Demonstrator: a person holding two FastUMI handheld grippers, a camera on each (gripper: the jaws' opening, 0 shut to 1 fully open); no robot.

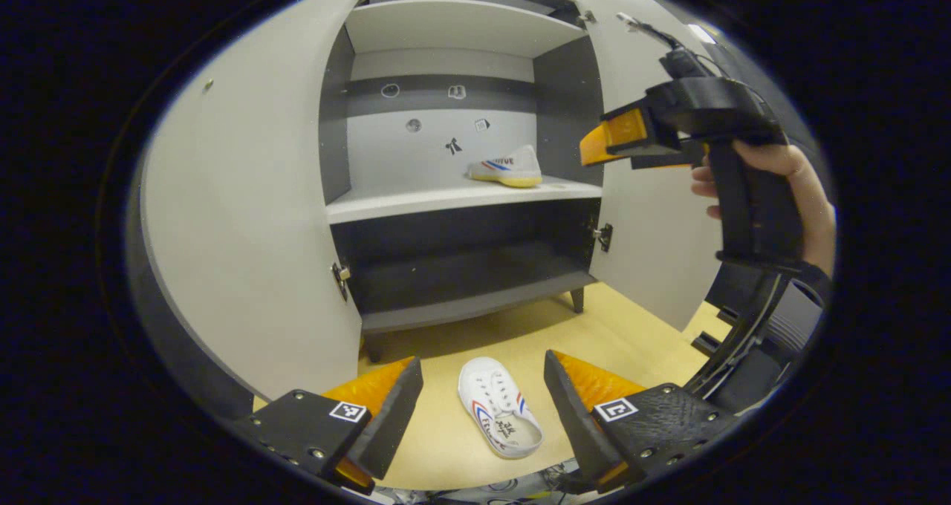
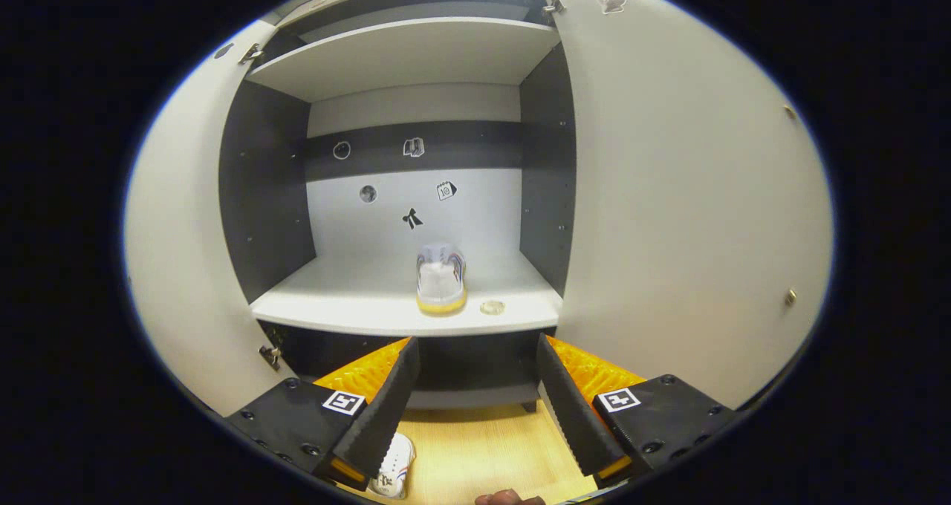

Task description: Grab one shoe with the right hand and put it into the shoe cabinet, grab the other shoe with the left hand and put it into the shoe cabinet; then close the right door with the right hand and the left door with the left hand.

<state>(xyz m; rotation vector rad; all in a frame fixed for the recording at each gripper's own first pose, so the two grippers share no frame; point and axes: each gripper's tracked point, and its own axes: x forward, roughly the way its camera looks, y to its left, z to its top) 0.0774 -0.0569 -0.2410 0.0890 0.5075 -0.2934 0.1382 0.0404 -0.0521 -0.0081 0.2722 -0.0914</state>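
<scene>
Left gripper view: the left gripper (image 1: 483, 401) sits at the bottom centre of the frame with its jaws spread wide and holding nothing. Between its fingers, a white shoe (image 1: 498, 407) lies on the wooden floor (image 1: 631, 334). Above it the shoe cabinet (image 1: 461, 193) stands with both doors swung open. A second shoe (image 1: 507, 167) rests on the middle shelf (image 1: 446, 199), right of centre. At the upper right, a hand (image 1: 773, 186) holds the right gripper (image 1: 605, 139), whose spread I cannot tell.

Right gripper view: the right gripper (image 2: 475, 393) is at the bottom centre, wide apart and empty. The shoe on the shelf (image 2: 440, 279) stands mid-frame, and the floor shoe (image 2: 392, 474) peeks out at the bottom edge.
</scene>
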